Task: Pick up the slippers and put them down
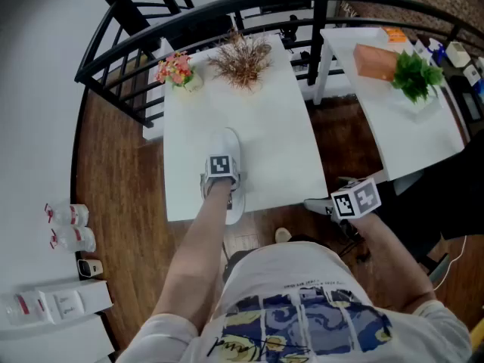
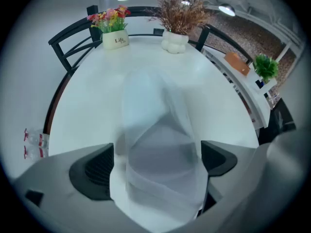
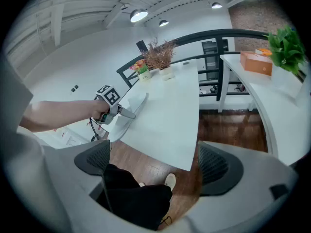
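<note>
A white slipper (image 1: pixel 227 146) lies lengthwise on the white table (image 1: pixel 280 142), its near end at the front edge. My left gripper (image 1: pixel 221 175) points steeply down over it. In the left gripper view the slipper (image 2: pixel 160 130) fills the gap of the left gripper (image 2: pixel 158 165), whose jaws stand wide, one dark pad (image 2: pixel 97 171) at each side of it. My right gripper (image 1: pixel 321 205) hangs off the table's front right corner. It is open in its own view (image 3: pixel 153 166), with only floor and a person's dark trousers below. That view also shows the slipper (image 3: pixel 137 105) and the left gripper (image 3: pixel 114 111).
At the table's far end stand a pot of pink flowers (image 1: pixel 178 70) and a vase of dried grass (image 1: pixel 242 59). A second white table (image 1: pixel 408 134) at the right carries an orange box (image 1: pixel 376 60) and a green plant (image 1: pixel 414 74). A black railing (image 1: pixel 113 59) curves behind.
</note>
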